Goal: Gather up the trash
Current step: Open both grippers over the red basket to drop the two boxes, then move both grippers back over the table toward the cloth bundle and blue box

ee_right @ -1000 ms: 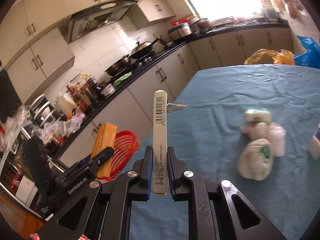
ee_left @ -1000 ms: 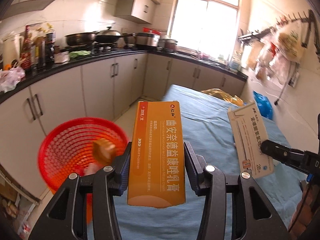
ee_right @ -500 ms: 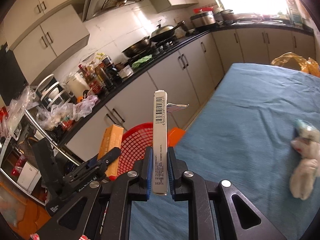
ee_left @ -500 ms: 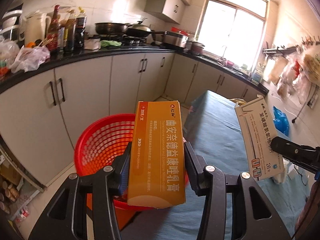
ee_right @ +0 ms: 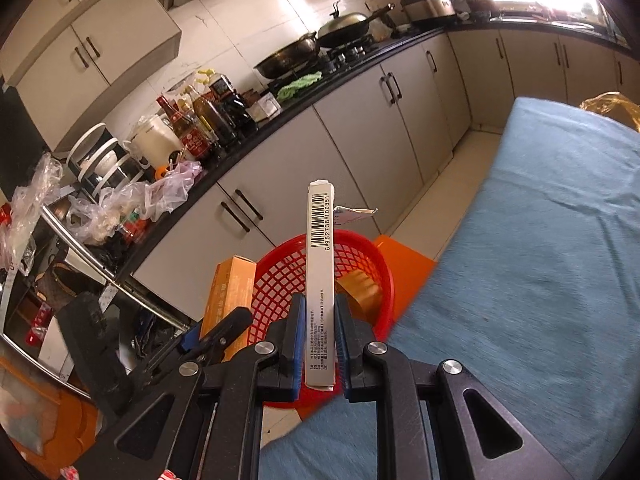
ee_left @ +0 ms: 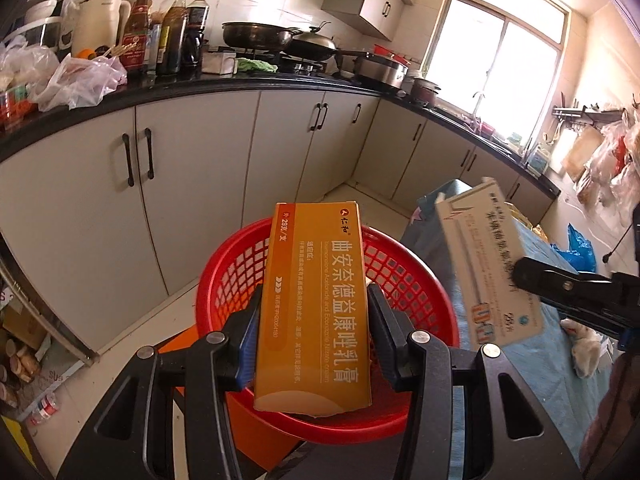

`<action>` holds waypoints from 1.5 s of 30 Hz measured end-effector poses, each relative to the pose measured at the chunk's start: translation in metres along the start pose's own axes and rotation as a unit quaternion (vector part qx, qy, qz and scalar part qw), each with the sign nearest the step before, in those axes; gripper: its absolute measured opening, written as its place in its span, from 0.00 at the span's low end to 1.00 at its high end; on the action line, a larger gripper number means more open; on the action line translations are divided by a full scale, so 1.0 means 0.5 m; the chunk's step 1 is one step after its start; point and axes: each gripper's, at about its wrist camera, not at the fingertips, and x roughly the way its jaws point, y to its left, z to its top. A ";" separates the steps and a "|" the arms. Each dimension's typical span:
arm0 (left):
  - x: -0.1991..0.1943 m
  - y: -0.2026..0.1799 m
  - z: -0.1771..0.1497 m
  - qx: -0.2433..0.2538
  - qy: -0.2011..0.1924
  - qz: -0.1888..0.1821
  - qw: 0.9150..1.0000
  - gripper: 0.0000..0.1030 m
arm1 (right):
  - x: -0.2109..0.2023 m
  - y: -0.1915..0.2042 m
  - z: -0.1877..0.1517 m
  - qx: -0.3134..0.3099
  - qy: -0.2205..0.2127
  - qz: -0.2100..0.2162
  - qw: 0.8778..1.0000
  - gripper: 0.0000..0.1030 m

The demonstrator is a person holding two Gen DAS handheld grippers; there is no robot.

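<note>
Tongs, L [ee_left: 316, 332]: clamped on an orange box [ee_left: 314, 304] by its long sides, box upright, printed face to camera, held over the red basket [ee_left: 416, 280]. Tongs, R [ee_right: 319, 344]: clamped on a white box [ee_right: 320, 280] edge-on, barcode strip up, also over basket w/ its lower end near the rim. From L wrist view, white box shows tilted at right, just beside the basket rim, R tongs' black finger across it. Basket sits on an orange stand [ee_right: 404, 268] on the floor, betw. grey cabinets [ee_left: 192, 184] and the table w/ blue cloth [ee_right: 540, 264]. Something brownish lies inside basket; can't tell what.
</note>
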 end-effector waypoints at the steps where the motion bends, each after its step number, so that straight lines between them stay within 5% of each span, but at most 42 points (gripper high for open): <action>1: 0.000 0.002 0.000 -0.001 0.001 0.000 1.000 0.48 | 0.007 -0.002 0.002 0.004 0.002 -0.003 1.000 0.16; 3: 0.000 0.006 0.000 -0.006 0.002 -0.005 1.000 0.58 | 0.018 -0.011 0.002 0.016 0.009 0.002 1.000 0.31; 14: -0.030 -0.049 -0.008 0.016 -0.005 -0.035 0.999 0.62 | -0.118 -0.051 -0.024 0.010 -0.046 -0.016 0.999 0.36; 29: -0.062 -0.296 -0.078 0.132 0.016 -0.083 0.988 0.66 | -0.306 -0.192 -0.104 0.061 -0.093 -0.064 0.992 0.43; 39: -0.081 -0.444 -0.126 0.208 0.041 -0.118 0.970 0.72 | -0.459 -0.323 -0.132 0.120 -0.153 -0.123 0.973 0.50; 45: -0.063 -0.578 -0.134 0.259 0.093 -0.173 0.946 0.81 | -0.568 -0.420 -0.144 0.163 -0.207 -0.181 0.948 0.56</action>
